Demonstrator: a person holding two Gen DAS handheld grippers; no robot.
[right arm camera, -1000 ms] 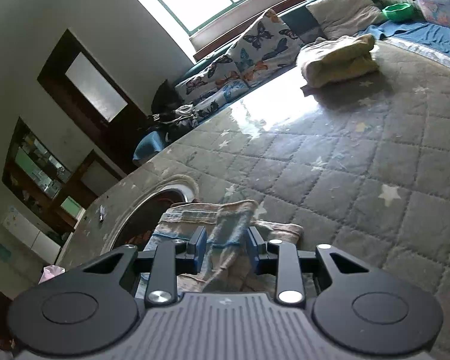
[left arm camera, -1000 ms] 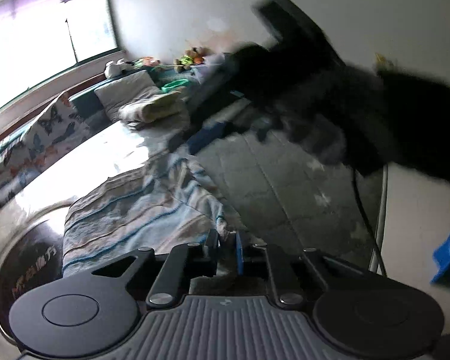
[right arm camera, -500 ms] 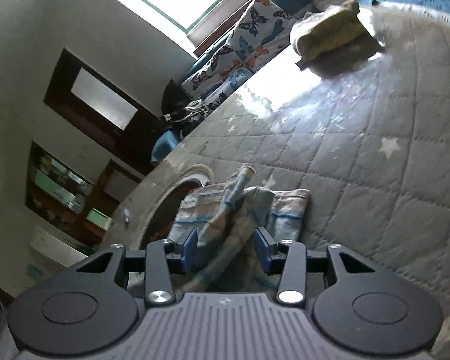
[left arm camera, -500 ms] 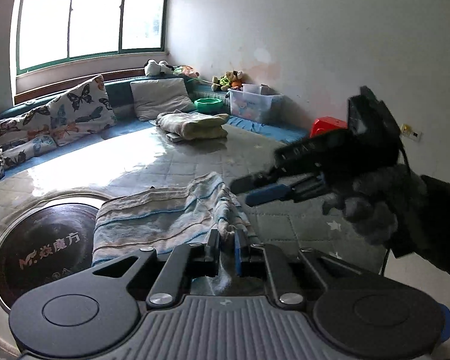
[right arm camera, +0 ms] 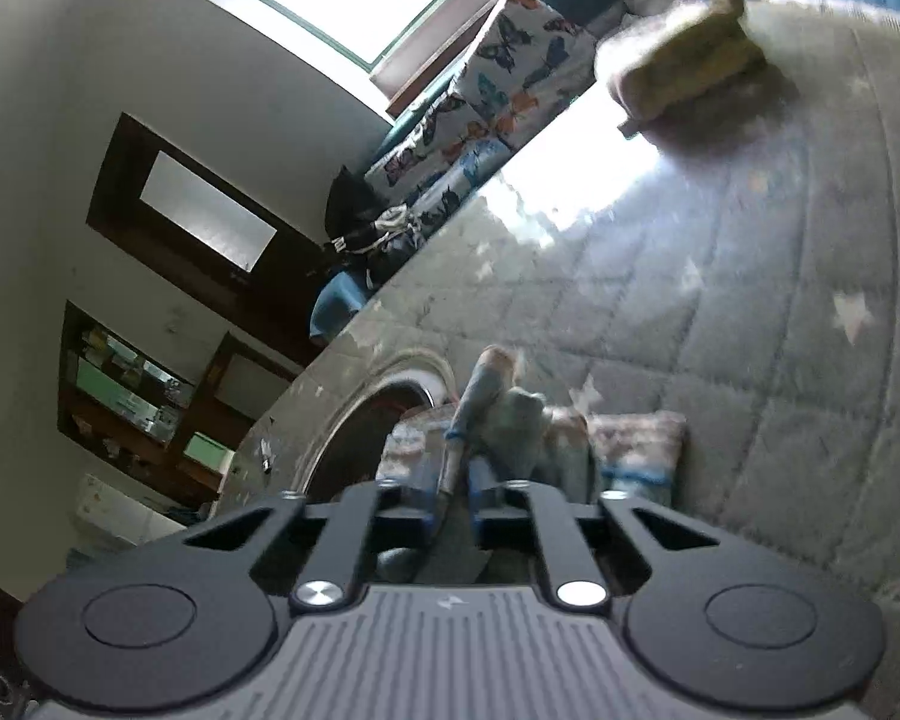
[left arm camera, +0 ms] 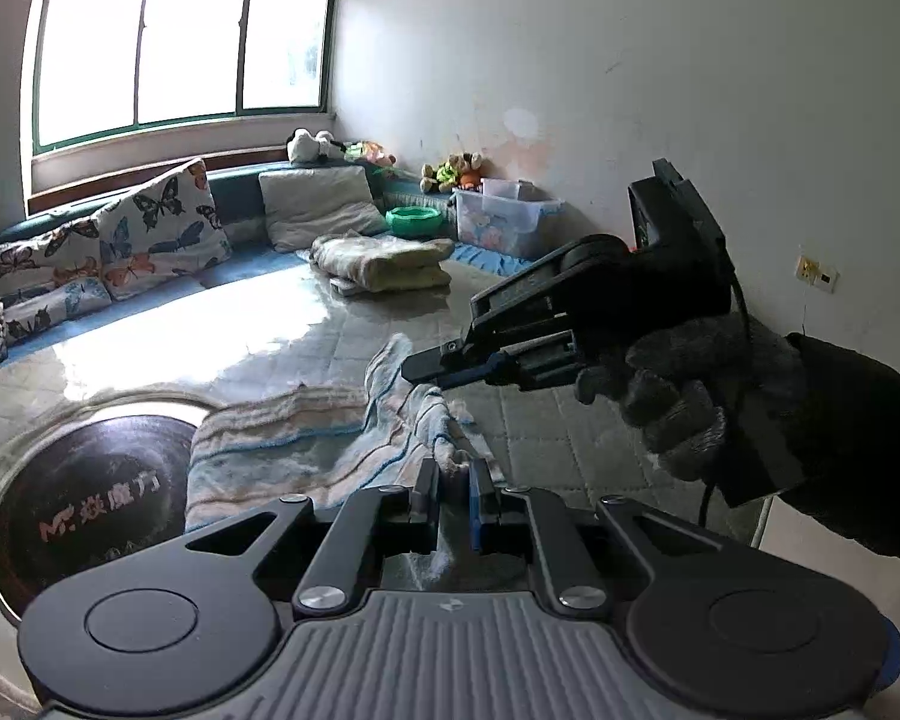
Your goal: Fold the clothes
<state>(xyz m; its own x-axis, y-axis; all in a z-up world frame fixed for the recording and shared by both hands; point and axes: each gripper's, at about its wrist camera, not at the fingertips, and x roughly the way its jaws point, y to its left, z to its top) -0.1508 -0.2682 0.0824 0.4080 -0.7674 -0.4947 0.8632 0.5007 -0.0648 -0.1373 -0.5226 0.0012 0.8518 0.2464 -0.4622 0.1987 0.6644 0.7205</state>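
Observation:
A striped blue, white and tan cloth (left arm camera: 282, 450) lies partly spread on the grey quilted table (left arm camera: 570, 438), with one edge lifted. My left gripper (left arm camera: 453, 483) is shut on the cloth's near edge. My right gripper (right arm camera: 456, 495) is shut on another raised fold of the cloth (right arm camera: 510, 420). In the left wrist view the right gripper (left arm camera: 432, 369) shows, held in a gloved hand, its tips pinching the cloth's raised ridge.
A round dark inset (left arm camera: 78, 498) sits in the table beside the cloth. A folded pale cloth pile (left arm camera: 384, 264) lies at the table's far side. Butterfly cushions (left arm camera: 150, 234), a green bowl (left arm camera: 414, 219) and a plastic box (left arm camera: 504, 222) line the bench behind.
My right gripper has closed on the cloth's raised fold; it was open around it before. Both grippers have lifted the cloth's edge. The left stays shut.

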